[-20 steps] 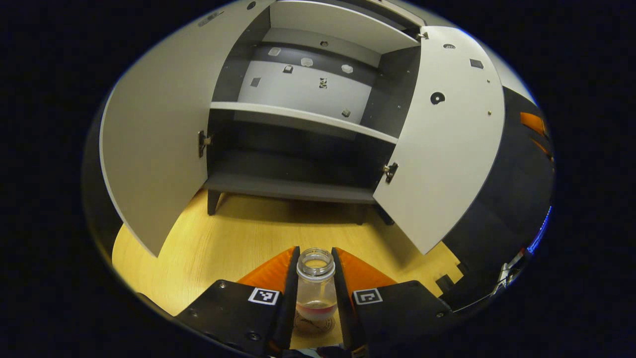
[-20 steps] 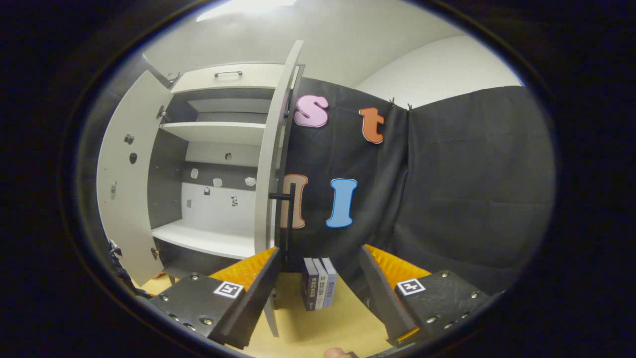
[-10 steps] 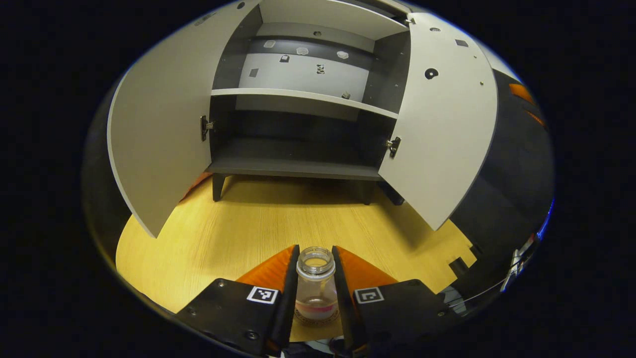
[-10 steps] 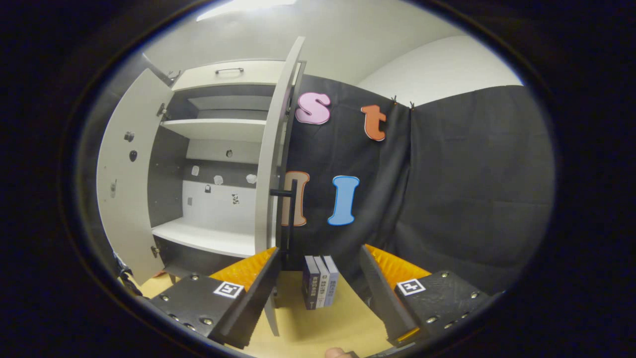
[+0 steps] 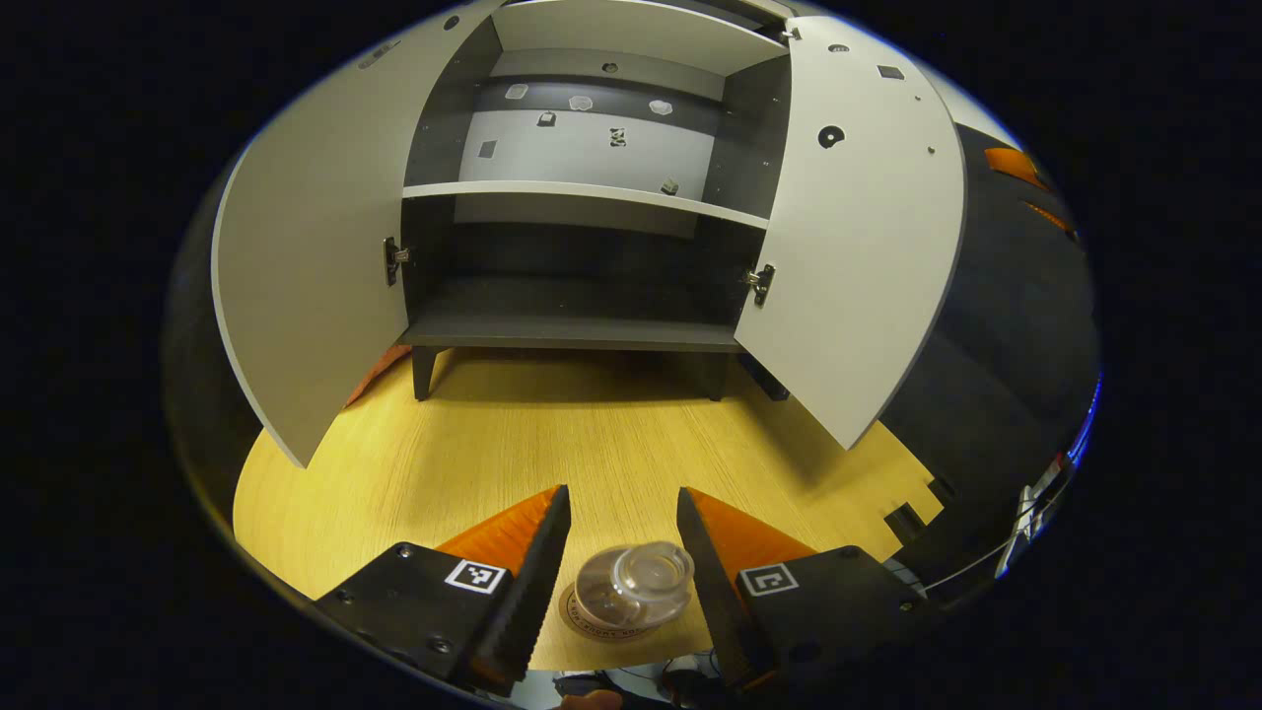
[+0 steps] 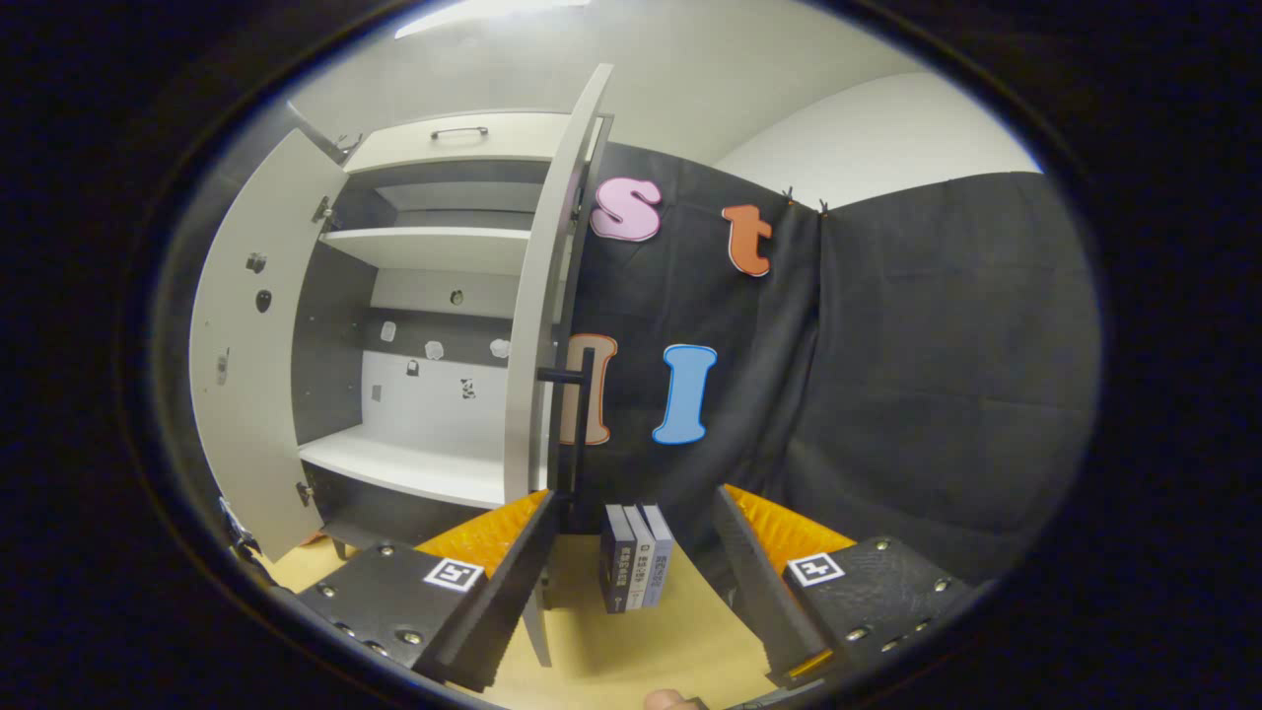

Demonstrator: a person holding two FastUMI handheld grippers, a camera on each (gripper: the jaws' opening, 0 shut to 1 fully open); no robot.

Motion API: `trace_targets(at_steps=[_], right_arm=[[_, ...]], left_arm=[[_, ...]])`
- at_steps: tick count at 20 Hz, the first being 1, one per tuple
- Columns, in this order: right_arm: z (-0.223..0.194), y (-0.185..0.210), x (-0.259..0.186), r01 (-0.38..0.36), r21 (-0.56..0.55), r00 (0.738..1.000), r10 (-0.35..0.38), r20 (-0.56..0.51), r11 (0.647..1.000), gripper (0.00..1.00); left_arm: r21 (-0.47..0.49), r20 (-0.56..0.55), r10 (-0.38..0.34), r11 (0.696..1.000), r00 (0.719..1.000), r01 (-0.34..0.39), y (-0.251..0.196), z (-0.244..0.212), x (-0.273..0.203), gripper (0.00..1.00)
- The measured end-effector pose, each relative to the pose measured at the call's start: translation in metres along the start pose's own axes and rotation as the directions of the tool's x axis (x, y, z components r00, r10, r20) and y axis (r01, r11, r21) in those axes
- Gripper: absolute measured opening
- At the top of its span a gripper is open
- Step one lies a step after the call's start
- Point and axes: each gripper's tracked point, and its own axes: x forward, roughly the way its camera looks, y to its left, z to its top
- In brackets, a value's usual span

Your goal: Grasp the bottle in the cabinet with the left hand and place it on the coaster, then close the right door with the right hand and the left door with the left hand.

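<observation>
Left claw (image 5: 618, 537): I have its fingers spread apart and gripping nothing, one on each side of the bottle (image 5: 631, 589), clear of the glass. The bottle, a small clear uncapped jar, stands on the round coaster (image 5: 603, 625) near the front edge of the table (image 5: 473, 444), so I judge the placing step done. I expect it to be light, rigid, smooth and breakable, and best gripped across its straight wall below the neck.

Right claw (image 6: 629, 552): fingers wide apart, empty, pointing towards the right door (image 6: 537, 325), seen edge-on. Its dark bar handle (image 6: 582, 414) looks stiff and offers the firmest hold; I would push the panel beside it. The left door (image 5: 315, 256) also stands fully open.
</observation>
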Motion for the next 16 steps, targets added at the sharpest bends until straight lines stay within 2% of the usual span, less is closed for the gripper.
trace_targets(at_steps=[5, 9, 16], right_arm=[[-0.002, 0.004, 0.003, -0.013, 0.006, 1.0, 0.013, -0.005, 1.0, 0.96], [-0.006, 0.007, 0.005, -0.022, 0.004, 1.0, 0.022, -0.01, 1.0, 0.96], [-0.013, 0.012, 0.008, -0.035, 0.02, 0.999, 0.035, -0.02, 0.999, 0.96]], left_arm=[[-0.055, 0.036, 0.018, 0.998, 0.999, -0.016, 0.004, 0.02, -0.014, 0.72], [-0.085, 0.108, 0.045, 0.996, 0.993, -0.036, 0.012, 0.056, -0.032, 0.71], [-0.123, 0.274, 0.124, 0.988, 0.954, -0.093, 0.034, 0.138, -0.074, 0.71]])
